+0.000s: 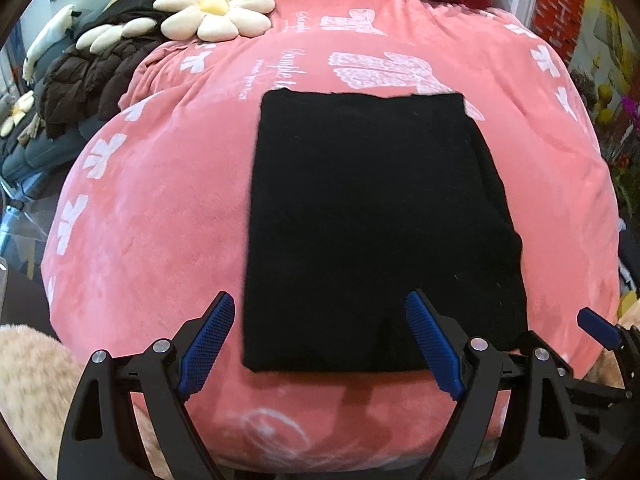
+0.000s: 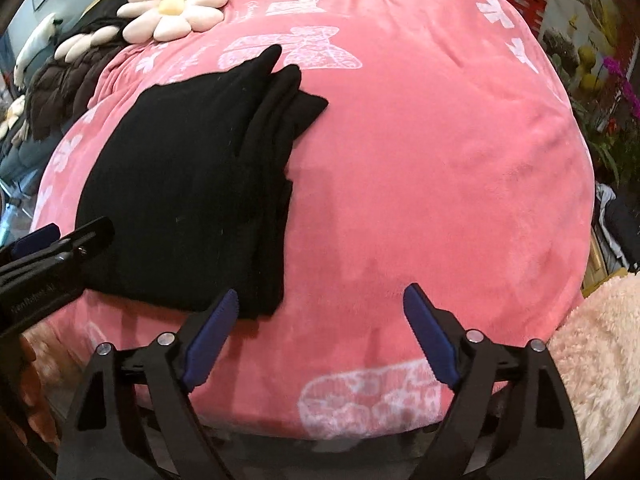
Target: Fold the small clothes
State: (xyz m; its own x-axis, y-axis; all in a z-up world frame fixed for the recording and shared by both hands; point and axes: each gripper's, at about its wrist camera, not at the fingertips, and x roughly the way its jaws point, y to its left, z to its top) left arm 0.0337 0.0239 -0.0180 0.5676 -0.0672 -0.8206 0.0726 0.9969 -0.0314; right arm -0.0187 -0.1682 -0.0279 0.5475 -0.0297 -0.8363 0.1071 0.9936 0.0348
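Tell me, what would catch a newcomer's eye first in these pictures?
A black folded garment lies flat in the middle of a bright pink blanket printed with white bows. Behind it, at the blanket's far left, sits a cream daisy-shaped cushion. Near the camera, the blue-padded left gripper and right gripper stand open, holding nothing.

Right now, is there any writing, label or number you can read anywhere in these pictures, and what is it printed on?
White cursive lettering on the pink blanket, beside the black folded garment: a word beginning "Cha", the rest too blurred to read.
Small pale print on the side of the left gripper at the right camera's edge: too small and blurred to read.
No numbers or signs visible elsewhere.
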